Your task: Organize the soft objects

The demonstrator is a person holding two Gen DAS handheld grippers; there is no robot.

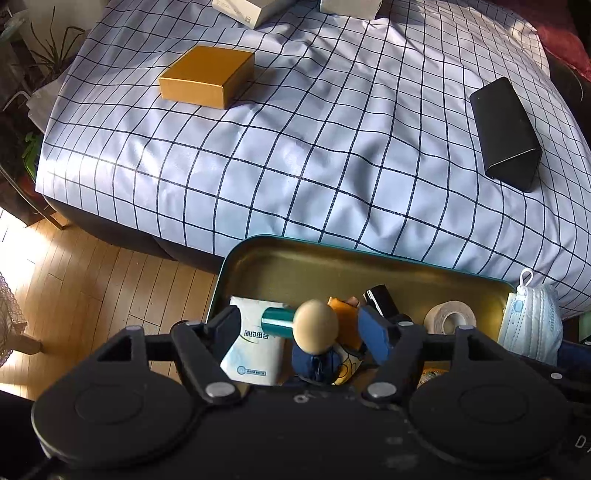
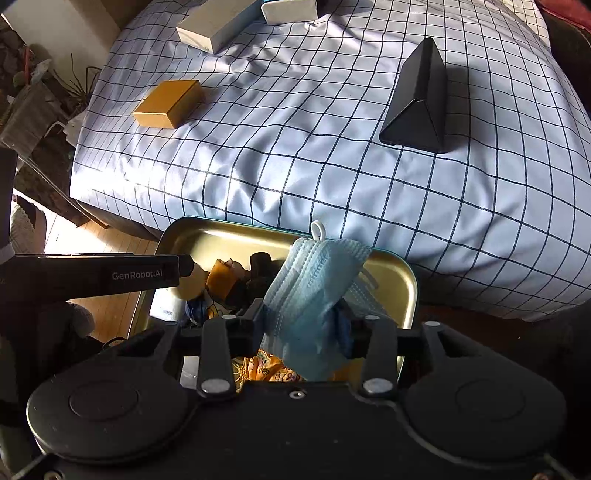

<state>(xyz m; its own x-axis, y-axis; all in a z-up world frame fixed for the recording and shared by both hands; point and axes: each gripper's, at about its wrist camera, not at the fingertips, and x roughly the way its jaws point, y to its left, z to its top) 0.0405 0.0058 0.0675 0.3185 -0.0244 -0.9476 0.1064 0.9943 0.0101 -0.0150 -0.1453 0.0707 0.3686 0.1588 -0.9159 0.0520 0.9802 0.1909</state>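
The left gripper [image 1: 306, 332] points steeply down into the tin [image 1: 369, 266], released, its fingers apart around a small doll [image 1: 316, 332] without pressing it. The right gripper [image 2: 301, 325] tilts down beside it; the face mask [image 2: 314, 291] hangs between its fingers, and whether they still pinch it I cannot tell. The tin sits at the edge of the checked bed [image 1: 332, 147].

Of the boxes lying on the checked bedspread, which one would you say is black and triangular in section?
The black case on the right side of the checked bedspread, alone. The yellow box on the left and the two white boxes at the far edge are rectangular.
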